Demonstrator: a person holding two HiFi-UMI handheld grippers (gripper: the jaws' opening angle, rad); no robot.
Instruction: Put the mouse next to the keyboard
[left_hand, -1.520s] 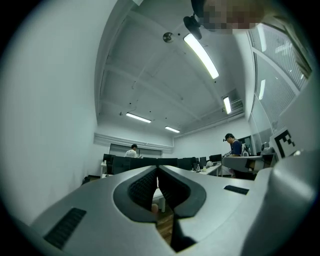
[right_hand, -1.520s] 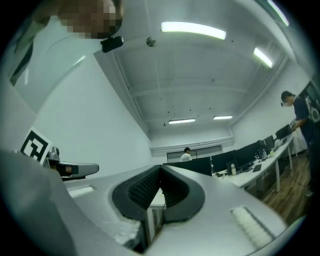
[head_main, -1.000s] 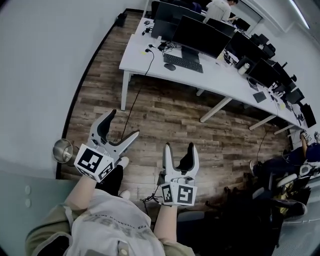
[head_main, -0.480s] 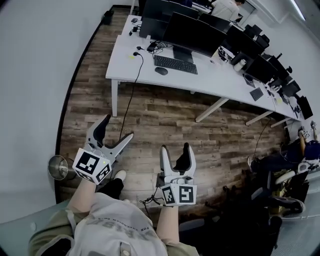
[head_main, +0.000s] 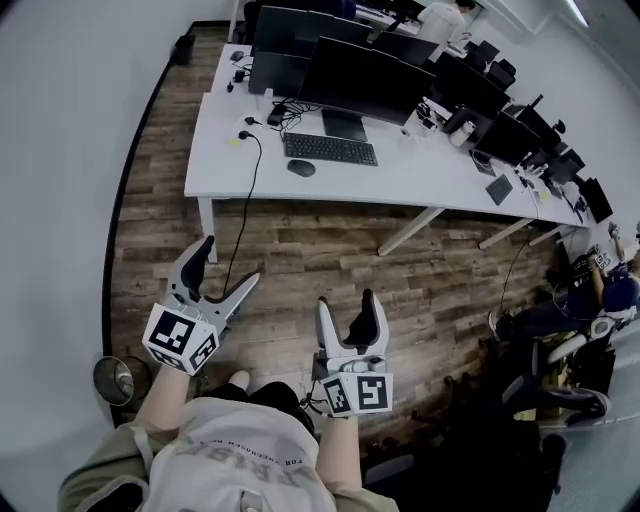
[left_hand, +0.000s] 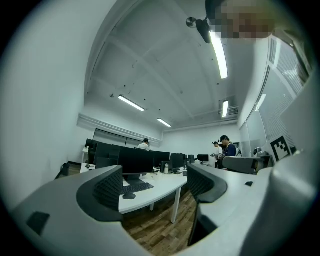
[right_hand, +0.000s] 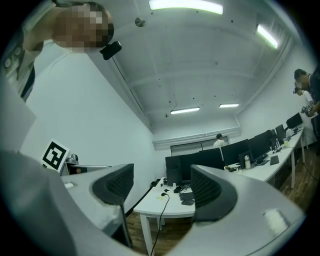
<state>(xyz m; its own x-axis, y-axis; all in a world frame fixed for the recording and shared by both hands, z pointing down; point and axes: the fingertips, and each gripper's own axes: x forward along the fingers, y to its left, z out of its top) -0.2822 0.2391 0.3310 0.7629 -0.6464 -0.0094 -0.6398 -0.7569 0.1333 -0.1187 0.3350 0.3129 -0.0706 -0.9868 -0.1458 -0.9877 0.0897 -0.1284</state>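
Small black oval mouse (head_main: 301, 168) on the long white surface (head_main: 420, 185), just beside the flat black keyboard (head_main: 330, 149), at its 8 o'clock. Left hand-held gripper (head_main: 228, 262) and right hand-held gripper (head_main: 345, 302), each with jaws spread and empty, over the brown wooden plank floor (head_main: 330, 245) at 6 o'clock, well apart from the mouse.
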